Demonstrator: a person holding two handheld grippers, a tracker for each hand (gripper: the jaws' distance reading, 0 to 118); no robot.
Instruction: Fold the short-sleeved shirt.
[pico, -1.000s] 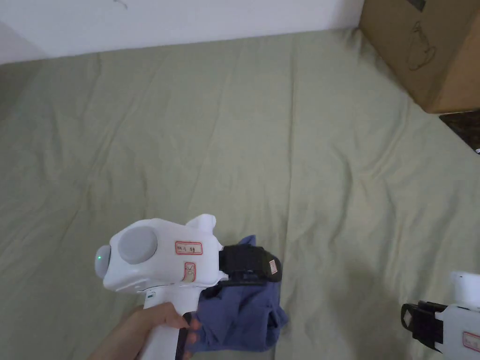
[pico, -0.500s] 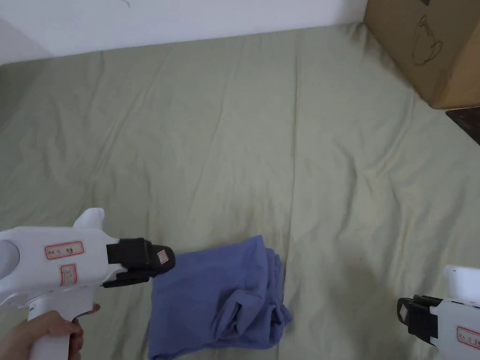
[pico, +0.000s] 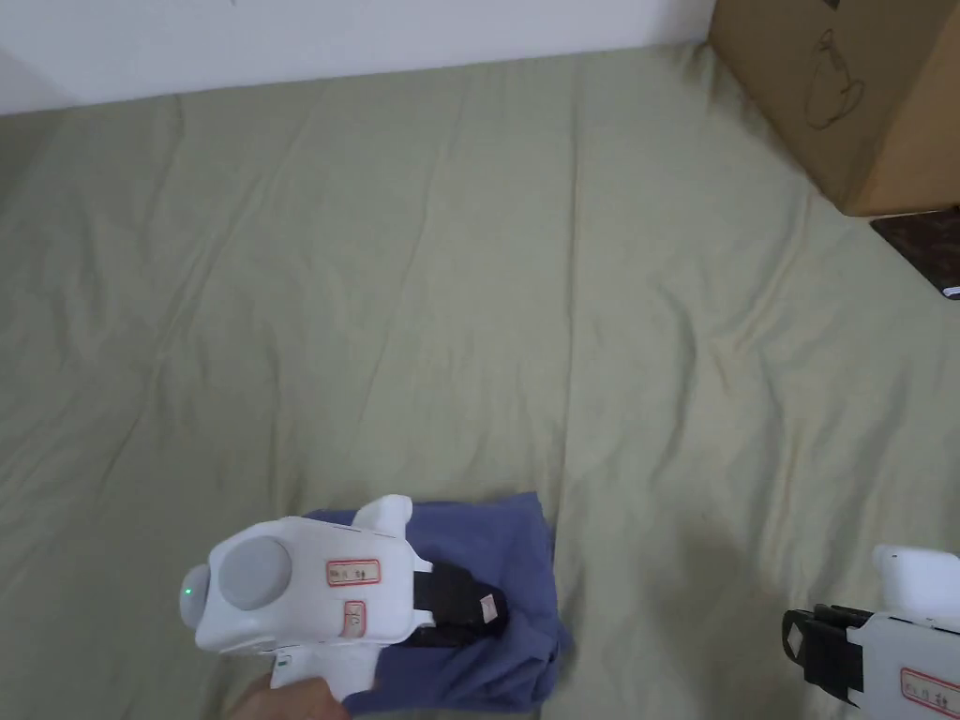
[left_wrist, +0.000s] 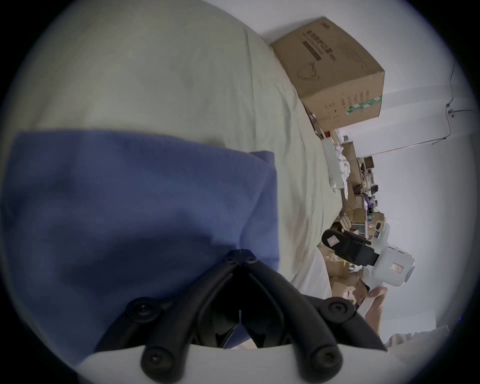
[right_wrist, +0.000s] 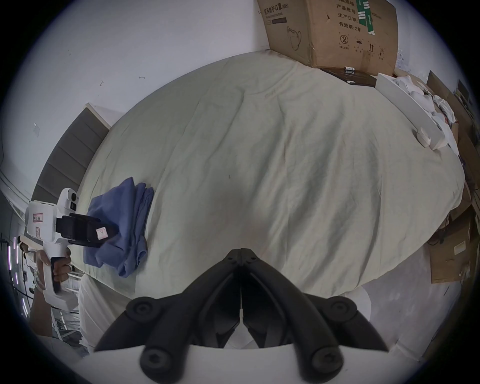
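A blue short-sleeved shirt (pico: 514, 548) lies folded into a small bundle near the front edge of the green sheet (pico: 562, 281). My left gripper (pico: 494, 609) sits over the shirt's top layer with its jaws together, pointing right. In the left gripper view the jaws (left_wrist: 240, 253) meet tip to tip above the blue cloth (left_wrist: 130, 202), with no fabric between them. From the right gripper view, the left gripper (right_wrist: 111, 231) rests on the shirt (right_wrist: 130, 213). My right gripper (pico: 797, 642) hovers at the lower right, shut (right_wrist: 240, 250) and empty, well apart from the shirt.
A large cardboard box (pico: 844, 94) stands at the bed's far right corner, with a dark flat object (pico: 928, 244) beside it. White wall runs along the far edge. Wrinkled sheet stretches between the shirt and the box. Clutter and boxes (right_wrist: 452, 249) lie past the bed's right side.
The left gripper drew off to the left of the shirt half a second ago and is now back over it. The shirt lies flatter. The right gripper has barely moved.
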